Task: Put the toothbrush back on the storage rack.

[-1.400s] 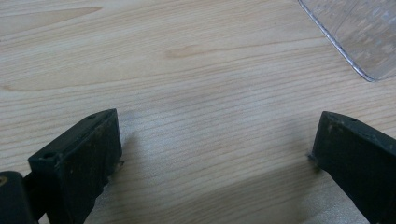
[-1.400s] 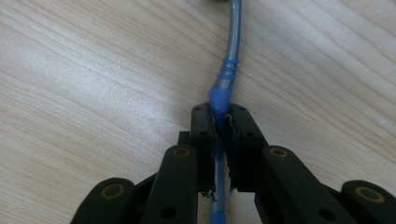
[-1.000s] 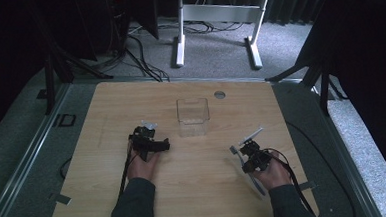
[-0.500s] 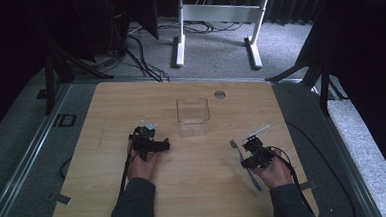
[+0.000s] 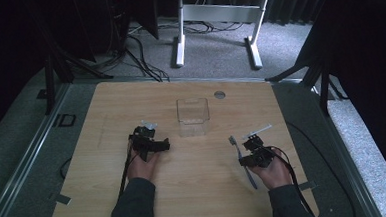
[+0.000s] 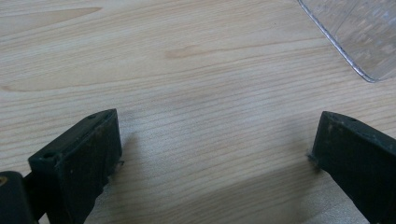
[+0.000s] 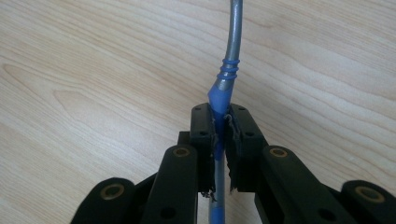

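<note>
On the right side of the wooden table (image 5: 111, 203), the right gripper (image 5: 250, 146) has its jaws clamped on a toothbrush (image 7: 224, 93), pinching the blue and grey handle partway along. In the high view the brush runs through the gripper, its bristled head (image 5: 231, 139) pointing away from the person and the blue tail of the handle reaching back beside the right hand (image 5: 272, 172). It cannot be told from these views whether the brush is lifted clear of the wood or just resting on it. The left gripper (image 5: 147, 141) sits near the middle of the table with its jaws wide apart and nothing between them, bare wood showing in the gap; a corner of the clear plastic container (image 6: 359, 42) lies just beyond it. That container (image 5: 193, 116) stands upright at the table's centre, well apart from the toothbrush, and looks empty. The work seems to be at an early stage: the grasp is made, but carrying the brush across and setting it into the container is likely what remains.
</note>
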The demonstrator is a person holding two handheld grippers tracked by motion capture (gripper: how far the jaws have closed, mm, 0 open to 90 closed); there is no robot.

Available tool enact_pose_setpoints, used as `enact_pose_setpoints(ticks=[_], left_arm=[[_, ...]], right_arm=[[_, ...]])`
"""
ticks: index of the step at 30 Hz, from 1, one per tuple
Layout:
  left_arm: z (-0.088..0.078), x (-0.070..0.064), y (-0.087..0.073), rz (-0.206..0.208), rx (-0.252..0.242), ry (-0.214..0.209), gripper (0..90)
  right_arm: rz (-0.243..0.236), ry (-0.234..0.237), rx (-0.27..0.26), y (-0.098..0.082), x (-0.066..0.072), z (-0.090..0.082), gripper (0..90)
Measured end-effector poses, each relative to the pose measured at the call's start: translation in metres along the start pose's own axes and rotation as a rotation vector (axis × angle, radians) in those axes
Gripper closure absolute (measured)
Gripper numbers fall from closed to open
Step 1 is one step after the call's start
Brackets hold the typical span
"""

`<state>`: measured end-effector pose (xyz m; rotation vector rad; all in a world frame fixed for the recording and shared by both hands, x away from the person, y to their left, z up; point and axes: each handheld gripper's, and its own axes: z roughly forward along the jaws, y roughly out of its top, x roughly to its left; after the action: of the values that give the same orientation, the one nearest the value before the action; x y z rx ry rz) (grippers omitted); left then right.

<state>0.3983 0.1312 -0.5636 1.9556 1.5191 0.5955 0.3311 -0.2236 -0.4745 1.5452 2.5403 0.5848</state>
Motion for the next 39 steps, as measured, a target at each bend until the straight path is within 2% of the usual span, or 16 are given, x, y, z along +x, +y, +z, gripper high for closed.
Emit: enact_pose_setpoints(ticks=[13,19,26,34,39], left_arm=[[0.000,0.000,0.000,0.000,0.000,0.000,1.5],[0.000,0.000,0.000,0.000,0.000,0.000,1.5],[0.000,0.000,0.000,0.000,0.000,0.000,1.5],[0.000,0.000,0.000,0.000,-0.001,0.000,1.5],[0.000,0.000,0.000,0.000,0.000,0.000,1.5]], right_arm=[[0.015,0.020,-0.064,0.001,-0.001,-0.003,82.0],[0.027,0.034,-0.112,0.002,0.000,-0.005,82.0],[0.007,0.041,-0.162,0.004,0.003,-0.011,82.0],[0.008,0.037,-0.215,0.005,0.004,-0.016,82.0],[0.018,0.055,-0.243,0.006,0.004,-0.019,82.0]])
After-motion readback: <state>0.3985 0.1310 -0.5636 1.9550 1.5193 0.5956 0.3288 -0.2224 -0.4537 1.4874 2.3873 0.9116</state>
